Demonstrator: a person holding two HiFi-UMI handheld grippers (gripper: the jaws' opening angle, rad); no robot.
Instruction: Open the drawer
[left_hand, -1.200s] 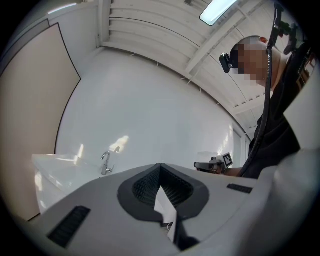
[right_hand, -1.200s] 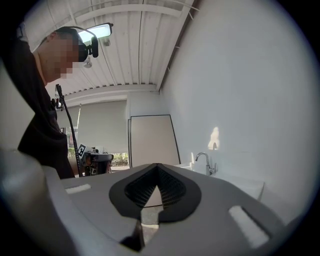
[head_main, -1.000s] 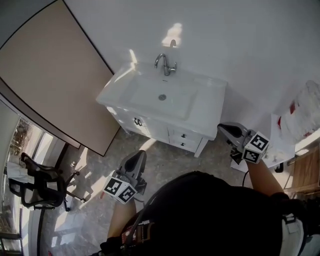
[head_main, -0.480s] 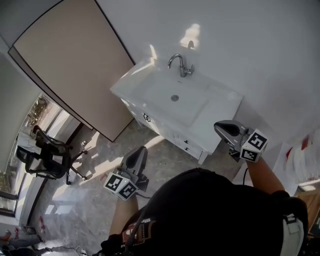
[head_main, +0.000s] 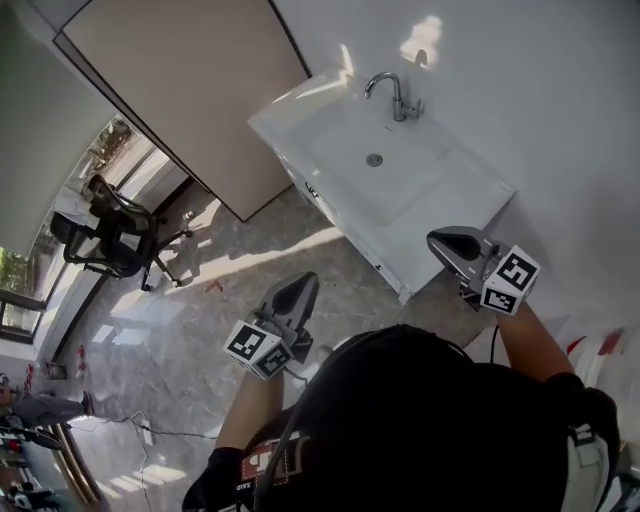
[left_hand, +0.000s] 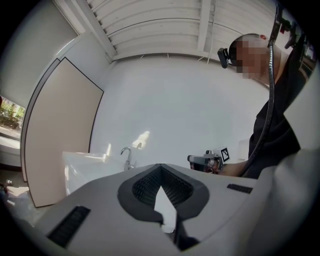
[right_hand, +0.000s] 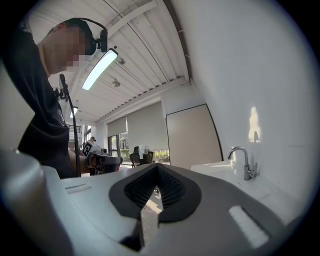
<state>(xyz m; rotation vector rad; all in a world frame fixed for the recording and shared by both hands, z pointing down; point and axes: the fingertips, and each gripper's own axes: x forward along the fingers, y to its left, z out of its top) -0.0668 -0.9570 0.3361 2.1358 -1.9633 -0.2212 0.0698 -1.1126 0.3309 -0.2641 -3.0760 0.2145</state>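
While I look down through the head view, my left forearm rises from the bottom edge to the left gripper (head_main: 300, 290), which hovers over the marble floor (head_main: 180, 330) at centre frame with its nose aimed up and right at the vanity (head_main: 440, 215). My right forearm comes in from the lower right. The right gripper (head_main: 445, 243) points left, just off the vanity's lower right corner, and neither gripper touches the vanity. The vanity's long axis runs from upper left to lower right, with the faucet (head_main: 395, 95) on the wall side. The drawer (head_main: 376, 264) is a thin strip under the counter edge near that lower right end. It faces lower left toward the floor and sits flush, with its length following the vanity.

Through the left gripper view, the left gripper (left_hand: 161, 172) has its jaws pressed together with nothing between them. Beyond them are the faucet (left_hand: 127, 157) at left and the right gripper (left_hand: 205, 161) at right centre; I cannot make out the drawer here.

Through the right gripper view, the right gripper (right_hand: 157, 170) also has its tips together and empty. The faucet (right_hand: 242, 162) stands at right and the left gripper (right_hand: 100, 160) at left.
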